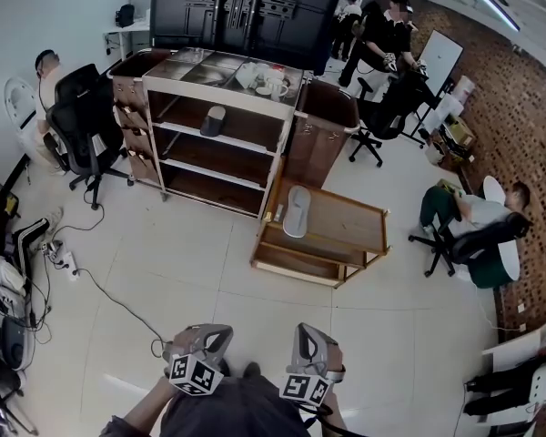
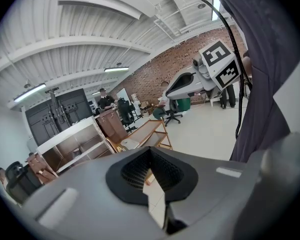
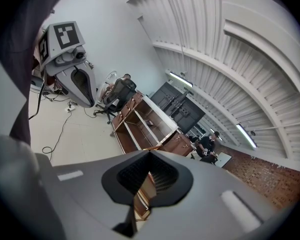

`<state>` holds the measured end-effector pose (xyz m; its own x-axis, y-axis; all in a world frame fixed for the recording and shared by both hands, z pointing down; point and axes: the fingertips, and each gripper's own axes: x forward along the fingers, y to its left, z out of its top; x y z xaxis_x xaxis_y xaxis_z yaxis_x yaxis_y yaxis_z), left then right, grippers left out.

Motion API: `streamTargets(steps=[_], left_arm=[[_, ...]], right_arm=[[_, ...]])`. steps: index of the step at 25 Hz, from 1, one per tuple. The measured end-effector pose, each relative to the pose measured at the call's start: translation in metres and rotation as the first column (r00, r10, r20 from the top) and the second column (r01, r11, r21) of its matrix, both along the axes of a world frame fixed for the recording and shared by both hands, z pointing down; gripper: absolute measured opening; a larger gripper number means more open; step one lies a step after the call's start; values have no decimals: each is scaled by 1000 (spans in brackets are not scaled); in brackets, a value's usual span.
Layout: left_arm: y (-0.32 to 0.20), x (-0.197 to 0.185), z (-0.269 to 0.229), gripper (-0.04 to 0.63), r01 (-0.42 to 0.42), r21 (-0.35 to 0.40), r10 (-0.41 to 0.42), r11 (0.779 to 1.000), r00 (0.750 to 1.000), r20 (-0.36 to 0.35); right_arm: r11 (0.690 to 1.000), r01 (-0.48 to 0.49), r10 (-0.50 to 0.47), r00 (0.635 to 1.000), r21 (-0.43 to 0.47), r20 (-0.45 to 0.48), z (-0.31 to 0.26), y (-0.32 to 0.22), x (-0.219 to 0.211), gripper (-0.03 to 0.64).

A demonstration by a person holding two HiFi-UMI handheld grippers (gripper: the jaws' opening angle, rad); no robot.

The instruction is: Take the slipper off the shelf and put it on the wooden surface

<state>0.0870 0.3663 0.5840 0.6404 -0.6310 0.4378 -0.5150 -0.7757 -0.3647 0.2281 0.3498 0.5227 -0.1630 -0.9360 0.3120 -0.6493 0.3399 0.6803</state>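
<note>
1. I read this as an open-plan lab or office workspace, not a home.
2. Pale tiled floor (image 1: 191,280), a long brick wall (image 1: 519,116) on one side, a plain white wall (image 1: 36,7) on the other.
3. Ribbed white ceiling (image 2: 90,44) with strip lights (image 2: 29,92), clear in the left gripper view.
4. Black swivel chairs (image 1: 82,116) sit along the edges. One person (image 1: 469,217) is seated by the brick wall and another (image 1: 387,39) stands further back.
5. A white board (image 1: 441,55) stands near the brick wall.
6. Cables and a power strip (image 1: 62,258) trail over the floor at my left.
7. Tall black cabinets (image 1: 246,7) close the far end. A shelf unit (image 1: 218,130) and a wooden cart (image 1: 332,230) stand out on the open floor.
</note>
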Motion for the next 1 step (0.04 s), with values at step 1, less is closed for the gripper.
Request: streamTargets(steps=[1], left_arm=[[0,-1,0,14,-1,0,1,1000,1000,0]], right_arm=[[1000,0,0,1000,1,0,0,0,-1,0]])
